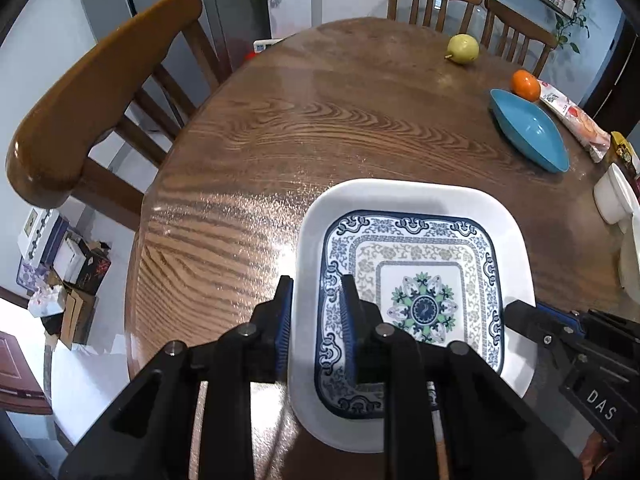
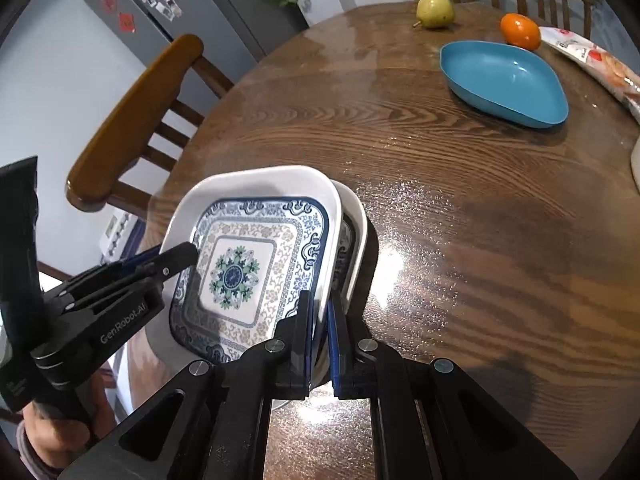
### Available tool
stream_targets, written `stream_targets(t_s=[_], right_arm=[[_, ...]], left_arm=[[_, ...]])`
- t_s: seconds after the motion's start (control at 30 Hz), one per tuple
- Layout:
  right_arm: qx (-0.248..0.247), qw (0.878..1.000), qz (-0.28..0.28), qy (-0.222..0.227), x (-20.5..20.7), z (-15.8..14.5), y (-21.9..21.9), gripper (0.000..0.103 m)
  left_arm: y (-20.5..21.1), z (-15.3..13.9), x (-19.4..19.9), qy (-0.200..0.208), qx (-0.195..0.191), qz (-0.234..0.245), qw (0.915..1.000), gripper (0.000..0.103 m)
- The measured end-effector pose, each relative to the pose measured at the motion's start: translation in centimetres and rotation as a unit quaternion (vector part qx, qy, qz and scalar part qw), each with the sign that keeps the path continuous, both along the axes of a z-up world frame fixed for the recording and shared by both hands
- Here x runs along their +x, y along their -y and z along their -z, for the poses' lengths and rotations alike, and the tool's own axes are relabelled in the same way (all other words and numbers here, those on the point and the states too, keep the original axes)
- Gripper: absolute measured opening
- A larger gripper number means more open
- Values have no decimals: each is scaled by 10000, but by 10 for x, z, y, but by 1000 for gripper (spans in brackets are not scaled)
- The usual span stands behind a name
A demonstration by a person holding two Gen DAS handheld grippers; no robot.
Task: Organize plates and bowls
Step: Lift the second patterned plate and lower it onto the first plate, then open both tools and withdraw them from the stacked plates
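A round wooden tabletop (image 1: 328, 128) with bold grain fills both views, ringed by wooden chairs: one chair (image 1: 92, 108) at the left edge, two more at the far side. A grey refrigerator (image 2: 172, 12) dotted with photos and red stickers stands beyond it.

Over the near part of the tabletop is a square white plate with a blue-and-green floral pattern (image 1: 420, 292), carried by both tools. The left tool (image 1: 316, 320) pinches the plate's left rim, one blue-padded finger outside the rim and the other inside, over the patterned border. The right tool (image 2: 319, 336) is pressed tight on the opposite rim, its pads clamping the white edge. In the right wrist view a second white dish (image 2: 356, 236) with the same kind of blue border shows just behind and under the plate, nested close against it; whether the two touch cannot be told.

Farther across, toward the right, a blue teardrop-shaped bowl (image 2: 504, 80) sits empty on the wood. An orange (image 2: 520, 30) lies right beside the bowl's far rim, with a printed food packet (image 1: 576, 120) next to it. A yellow-green pear (image 1: 463, 49) rests alone near the far edge. White crockery (image 1: 614, 196) peeks in at the right margin of the left wrist view.
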State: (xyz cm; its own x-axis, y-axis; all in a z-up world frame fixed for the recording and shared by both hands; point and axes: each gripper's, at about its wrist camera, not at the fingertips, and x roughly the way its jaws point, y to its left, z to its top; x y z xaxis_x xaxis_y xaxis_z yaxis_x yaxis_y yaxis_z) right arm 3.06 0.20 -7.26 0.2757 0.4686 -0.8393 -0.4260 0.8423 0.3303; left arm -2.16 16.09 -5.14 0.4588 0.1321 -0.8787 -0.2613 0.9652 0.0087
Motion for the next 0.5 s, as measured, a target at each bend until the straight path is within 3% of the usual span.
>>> stream_targets(t_s=[0.27, 0.33, 0.4, 0.5], right_arm=[[-244, 9995, 1, 205, -5, -6, -3, 9], [-270, 9993, 54, 243, -5, -9, 1, 14], [-238, 9993, 94, 282, -4, -12, 7, 18], [-184, 9994, 143, 274, -3, -15, 13, 21]], left_arm=[[1, -1, -2, -29, -6, 199, 9998, 31], [2, -1, -2, -7, -20, 233, 9997, 40], [3, -3, -3, 27, 35, 197, 9998, 62], [1, -7, -4, 100, 6, 127, 9999, 63]])
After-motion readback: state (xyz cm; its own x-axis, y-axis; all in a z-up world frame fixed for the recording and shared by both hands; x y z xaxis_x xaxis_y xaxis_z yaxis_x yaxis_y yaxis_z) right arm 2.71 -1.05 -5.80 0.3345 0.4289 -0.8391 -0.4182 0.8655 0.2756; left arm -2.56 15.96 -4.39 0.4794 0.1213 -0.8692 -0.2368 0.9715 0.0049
